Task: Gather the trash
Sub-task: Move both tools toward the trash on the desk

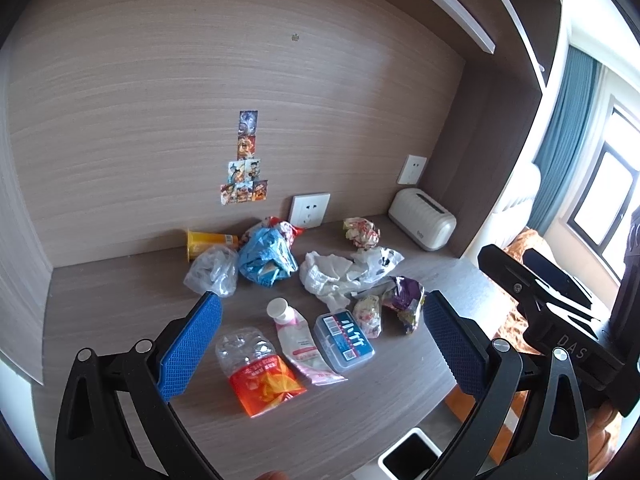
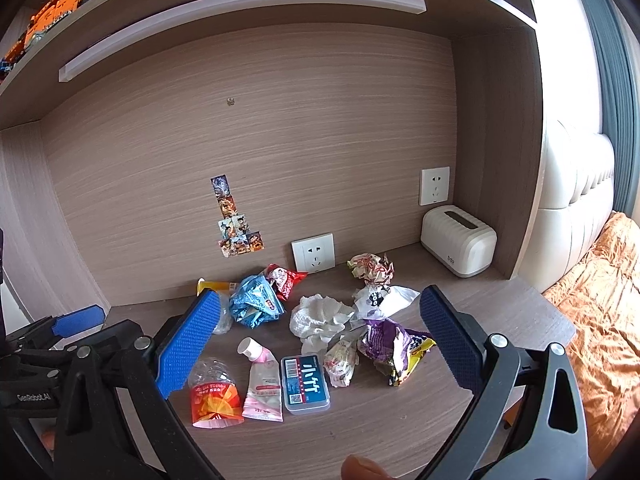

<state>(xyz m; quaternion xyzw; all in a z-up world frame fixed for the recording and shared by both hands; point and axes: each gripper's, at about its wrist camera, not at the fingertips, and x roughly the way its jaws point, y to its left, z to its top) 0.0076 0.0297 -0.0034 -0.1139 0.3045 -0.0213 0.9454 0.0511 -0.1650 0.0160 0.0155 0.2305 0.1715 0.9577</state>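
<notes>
Trash lies scattered on the wooden desk. Nearest are a crushed bottle with an orange label, a pink tube and a clear box with a blue label. Behind them lie a purple wrapper, white tissue, a blue bag and a crumpled paper ball. My left gripper is open and empty above the desk front. My right gripper is open and empty too.
A white tissue box stands at the back right by wall sockets. A white bin sits below the desk's front edge. A yellow carton and a clear plastic bag lie at the back left. A bed is to the right.
</notes>
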